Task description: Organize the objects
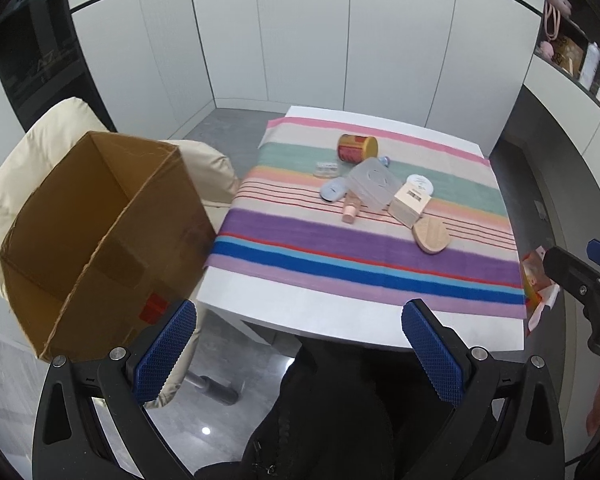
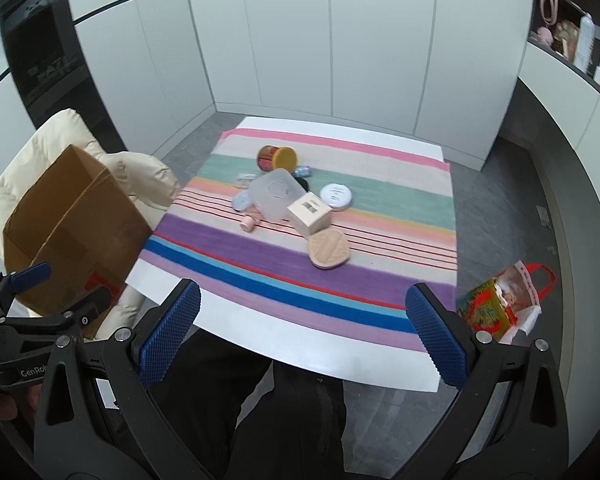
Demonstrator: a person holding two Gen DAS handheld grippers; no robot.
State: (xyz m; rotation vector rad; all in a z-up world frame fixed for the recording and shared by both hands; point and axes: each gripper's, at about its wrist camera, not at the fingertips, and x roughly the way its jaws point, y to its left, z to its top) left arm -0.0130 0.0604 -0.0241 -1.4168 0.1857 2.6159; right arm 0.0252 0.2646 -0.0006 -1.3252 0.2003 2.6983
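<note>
Both tools hang short of the near edge of the white bench (image 1: 260, 312), which carries a striped cloth (image 1: 360, 256). The left hand-held gripper (image 1: 300, 354) is released, its blue pads spread wide with nothing between them; the right hand-held gripper (image 2: 306, 334) is likewise spread and empty.

The clutter sits in a loose pile toward 12 o'clock on the cloth: a red and yellow can (image 1: 357, 147) lying on its side at the far end, a translucent lidded container (image 1: 371, 184) tilted over a pale blue item (image 1: 332, 190) and a pink bottle (image 1: 350, 209), a cream carton (image 1: 410, 203) just beside a white round compact (image 1: 420, 184), and a beige quilted pad (image 1: 431, 235) nearest.

At 9 o'clock an open cardboard box (image 1: 100, 236) rests on a cream cushioned chair (image 1: 44, 140). At 3 o'clock, off the bench, is a colourful bag (image 2: 500, 304).
</note>
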